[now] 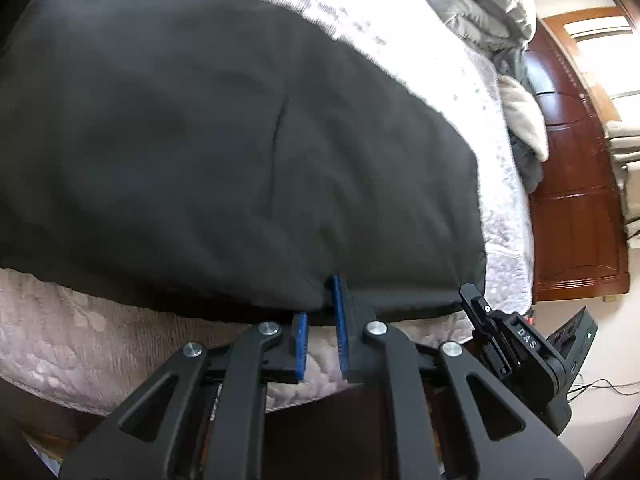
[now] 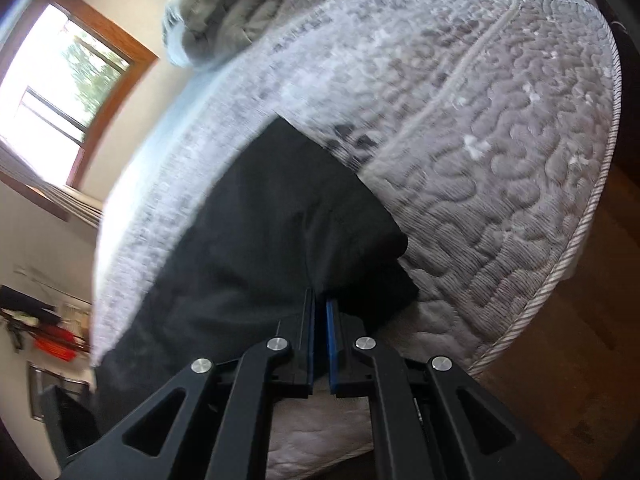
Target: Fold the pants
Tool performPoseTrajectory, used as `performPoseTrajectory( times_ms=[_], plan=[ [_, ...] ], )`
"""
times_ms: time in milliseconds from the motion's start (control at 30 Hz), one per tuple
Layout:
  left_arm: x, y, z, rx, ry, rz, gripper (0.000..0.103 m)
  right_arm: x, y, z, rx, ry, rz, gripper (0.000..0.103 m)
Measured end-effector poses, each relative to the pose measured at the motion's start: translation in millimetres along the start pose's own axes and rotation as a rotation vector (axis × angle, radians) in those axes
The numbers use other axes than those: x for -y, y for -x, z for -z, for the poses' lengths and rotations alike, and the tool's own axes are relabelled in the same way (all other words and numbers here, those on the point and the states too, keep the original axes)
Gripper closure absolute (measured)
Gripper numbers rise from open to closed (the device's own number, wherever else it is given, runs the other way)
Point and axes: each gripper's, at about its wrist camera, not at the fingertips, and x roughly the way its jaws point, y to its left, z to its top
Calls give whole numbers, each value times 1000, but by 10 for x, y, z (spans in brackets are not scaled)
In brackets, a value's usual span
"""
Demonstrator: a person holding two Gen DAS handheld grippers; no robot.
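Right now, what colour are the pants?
Black pants, plain; clearest in the left wrist view.

The black fabric pants [image 1: 224, 152] run off the left wrist view's left edge, their hem covering the left tongs' [image 1: 322, 312] blue pad tips, while the pale quilted mattress [image 2: 480, 152] blurs far off.

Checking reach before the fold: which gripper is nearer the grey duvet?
Right, narrowly, I judge. Both grippers, left gripper and right gripper, grip the pants hem; the grey duvet lies far across the bed.
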Motion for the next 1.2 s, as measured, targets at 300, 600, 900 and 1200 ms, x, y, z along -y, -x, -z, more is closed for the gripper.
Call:
performPoseTrajectory(
  times_ms=[300, 600, 900, 1200],
  plan=[
    [41, -19, -25, -18, -68, -36, 73, -128, -6, -9, -21, 105, 83, 75],
    [-16, 173, 135, -6, -153, -76, 60, 10, 274, 148, -48, -29, 9, 37],
    [-13, 703, 85, 203, -315, -222, 41, 12, -56, 177, -119, -128, -44, 37],
    [-148, 586, -312, 263, -281, -410, 40, -451, -216, 179, -88, 114, 201, 59]
  ],
)
